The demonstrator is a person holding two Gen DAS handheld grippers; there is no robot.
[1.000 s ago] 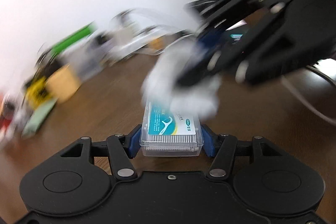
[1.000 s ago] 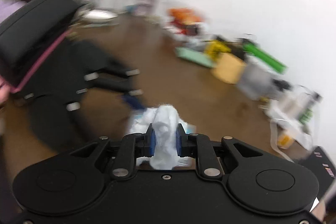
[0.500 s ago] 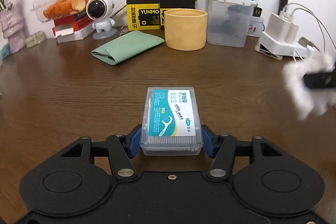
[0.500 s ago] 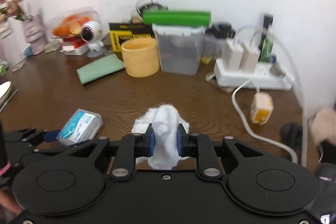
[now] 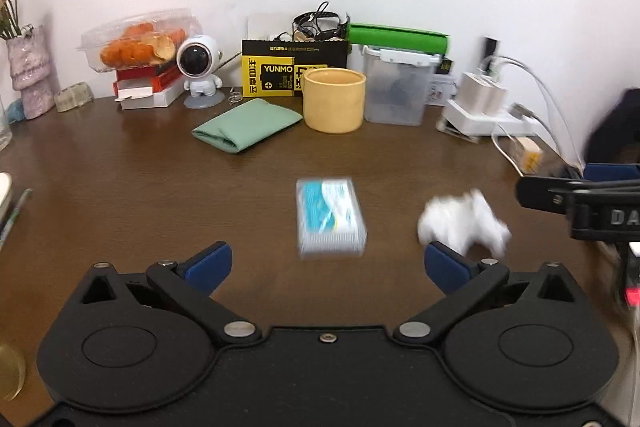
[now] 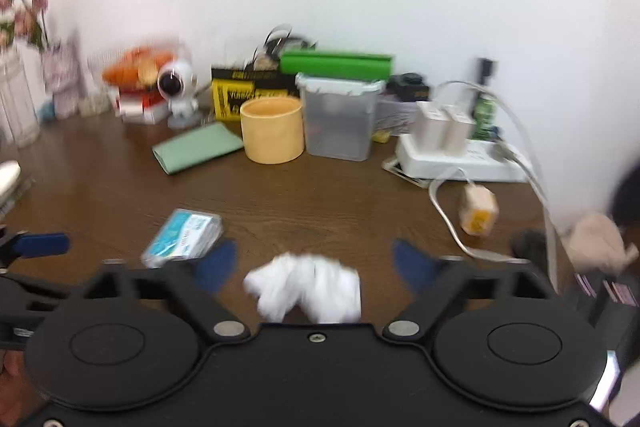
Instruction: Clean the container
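A clear plastic floss-pick box with a teal label [image 5: 331, 217] lies flat on the brown table, just ahead of my open left gripper [image 5: 327, 267], free of both fingers. It also shows in the right wrist view [image 6: 183, 238]. A crumpled white tissue wad [image 6: 306, 287] lies on the table between the spread fingers of my open right gripper [image 6: 316, 265], loose. The wad shows in the left wrist view [image 5: 464, 221], with the right gripper's finger [image 5: 560, 193] beside it at the right edge.
Along the back wall stand a yellow cup [image 5: 334, 99], a clear tub with a green lid [image 5: 400, 83], a yellow-black box [image 5: 280, 73], an astronaut figure [image 5: 198, 69], a food tray [image 5: 138, 41] and a power strip with cables [image 5: 484, 111]. A green cloth [image 5: 246, 123] lies mid-table.
Both grippers have opened. The left has let go of the floss box, which now lies on the table. The right has dropped the tissue wad onto the table.
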